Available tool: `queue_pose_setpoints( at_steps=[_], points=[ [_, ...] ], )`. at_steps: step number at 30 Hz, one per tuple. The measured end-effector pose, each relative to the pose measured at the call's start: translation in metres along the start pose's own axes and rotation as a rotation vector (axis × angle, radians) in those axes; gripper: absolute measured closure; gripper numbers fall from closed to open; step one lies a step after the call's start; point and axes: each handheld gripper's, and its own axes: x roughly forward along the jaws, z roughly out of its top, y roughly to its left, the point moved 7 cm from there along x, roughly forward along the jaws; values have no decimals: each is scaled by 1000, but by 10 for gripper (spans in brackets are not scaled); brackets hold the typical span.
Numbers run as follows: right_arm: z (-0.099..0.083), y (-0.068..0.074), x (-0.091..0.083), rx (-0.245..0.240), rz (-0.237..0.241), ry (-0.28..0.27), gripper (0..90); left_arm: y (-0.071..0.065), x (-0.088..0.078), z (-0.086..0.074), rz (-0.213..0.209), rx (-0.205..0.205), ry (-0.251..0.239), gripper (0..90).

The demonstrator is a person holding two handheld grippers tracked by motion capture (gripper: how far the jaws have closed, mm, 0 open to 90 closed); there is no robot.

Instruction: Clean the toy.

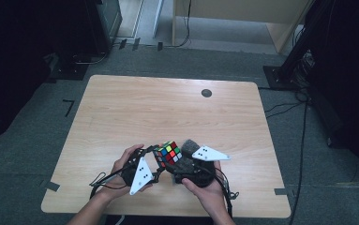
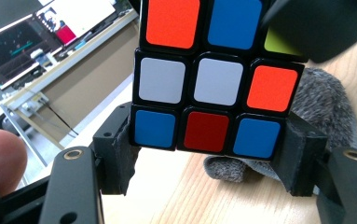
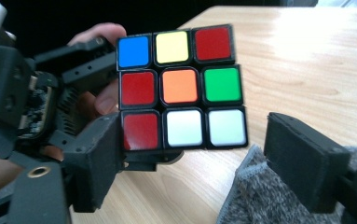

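Mid-handover of the puzzle cube (image 2: 207, 74), judging by the grips: clamped at its bottom layer by the left gripper (image 2: 209, 154), held above the table (image 1: 121, 108), between the spread jaws of the right gripper (image 3: 190, 163), one pad (image 3: 302, 163) standing clear. Next move probably calls for re-closing squarely on one layer before twisting. Scrambled: red, orange, green, white, blue, yellow stickers on black plastic; grey sock (image 2: 325, 107) just behind.
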Motion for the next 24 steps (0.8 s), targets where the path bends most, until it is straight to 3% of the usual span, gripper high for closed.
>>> queue_pose_setpoints(
  at_steps=[4,9,15,18,20,24],
  points=[
    [1,-1,-1,16,4,-14,153,2,-1,1,-9,-36,-8,333],
    [2,0,0,11,-12,-31,147,-2,0,1,-55,-67,-5,333],
    [4,3,3,8,-37,-49,147,-12,1,5,-105,-63,-12,333],
    [3,4,5,-4,-61,-38,199,-15,2,6,-116,-58,-9,333],
    [2,6,5,10,-47,-36,322,-15,3,6,-115,-64,-3,333],
    [1,10,5,5,-75,-50,337,-15,4,5,-127,-96,-7,329]
  ],
)
